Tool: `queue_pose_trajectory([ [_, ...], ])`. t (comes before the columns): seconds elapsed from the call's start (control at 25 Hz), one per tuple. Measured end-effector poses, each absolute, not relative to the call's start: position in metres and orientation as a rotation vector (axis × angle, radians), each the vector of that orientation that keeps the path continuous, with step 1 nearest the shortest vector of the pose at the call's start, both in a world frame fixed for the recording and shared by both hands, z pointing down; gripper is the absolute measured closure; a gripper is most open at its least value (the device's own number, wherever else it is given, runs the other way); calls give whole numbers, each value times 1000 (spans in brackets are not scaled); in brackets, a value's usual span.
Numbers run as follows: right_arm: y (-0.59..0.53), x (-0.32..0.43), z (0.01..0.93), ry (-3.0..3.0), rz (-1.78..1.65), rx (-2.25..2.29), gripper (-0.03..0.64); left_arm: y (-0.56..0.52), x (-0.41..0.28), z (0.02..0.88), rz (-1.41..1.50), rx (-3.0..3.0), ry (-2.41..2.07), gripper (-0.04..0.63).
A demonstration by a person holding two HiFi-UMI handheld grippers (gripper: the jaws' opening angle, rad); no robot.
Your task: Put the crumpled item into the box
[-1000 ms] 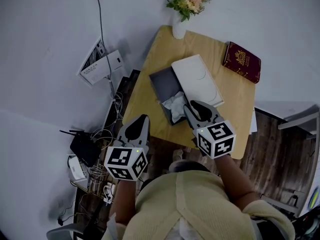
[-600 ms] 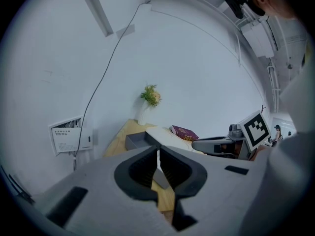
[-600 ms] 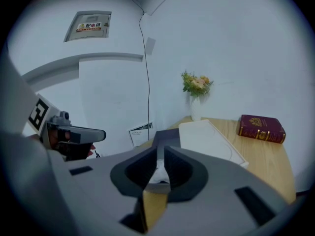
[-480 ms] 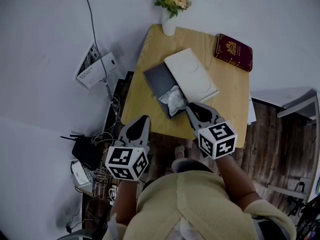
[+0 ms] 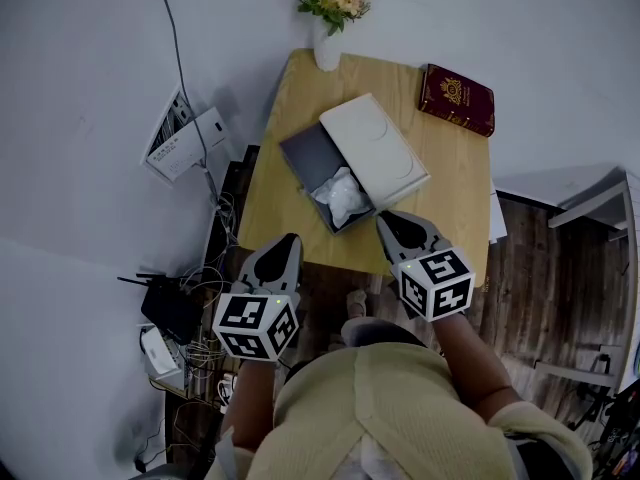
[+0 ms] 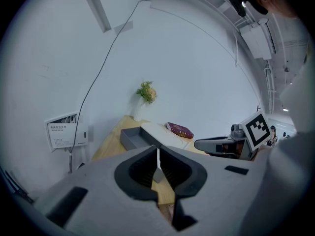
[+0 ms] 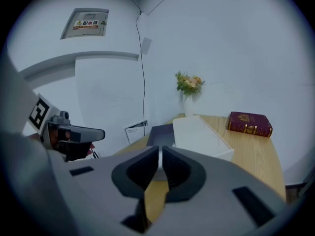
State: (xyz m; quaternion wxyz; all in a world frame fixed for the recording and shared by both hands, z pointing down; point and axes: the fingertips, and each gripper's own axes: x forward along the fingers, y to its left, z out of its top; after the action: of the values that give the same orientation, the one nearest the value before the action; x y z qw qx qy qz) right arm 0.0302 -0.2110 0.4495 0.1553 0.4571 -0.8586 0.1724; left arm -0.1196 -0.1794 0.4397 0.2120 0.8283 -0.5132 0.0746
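The crumpled white item (image 5: 340,194) lies inside the open grey box (image 5: 306,154) on the wooden table (image 5: 452,178), at the box's near end. The box's white lid (image 5: 372,148) leans along its right side. My right gripper (image 5: 398,226) hovers over the table's near edge, just right of the box and apart from the item. Its jaws are closing, almost together, with nothing between them (image 7: 160,149). My left gripper (image 5: 280,258) hangs off the table's near left corner, jaws shut and empty (image 6: 157,149). The box (image 7: 160,131) and lid (image 7: 199,134) lie ahead of the right gripper.
A dark red book (image 5: 456,98) lies at the table's far right. A white vase of flowers (image 5: 328,8) stands at the far left corner. Left of the table, the floor holds a router (image 5: 168,303), tangled cables and a white panel (image 5: 182,136).
The right gripper has drawn back from the crumpled item towards the table's near edge and its jaws have narrowed. The item stays in the box. The left gripper has barely moved.
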Motion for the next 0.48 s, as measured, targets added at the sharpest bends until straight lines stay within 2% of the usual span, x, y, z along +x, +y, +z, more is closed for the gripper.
queue_pose_trajectory([
  [0.48, -198, 50, 455, -2420, 542, 1369, 580, -177, -109, 444, 231, 2312, -1389, 561],
])
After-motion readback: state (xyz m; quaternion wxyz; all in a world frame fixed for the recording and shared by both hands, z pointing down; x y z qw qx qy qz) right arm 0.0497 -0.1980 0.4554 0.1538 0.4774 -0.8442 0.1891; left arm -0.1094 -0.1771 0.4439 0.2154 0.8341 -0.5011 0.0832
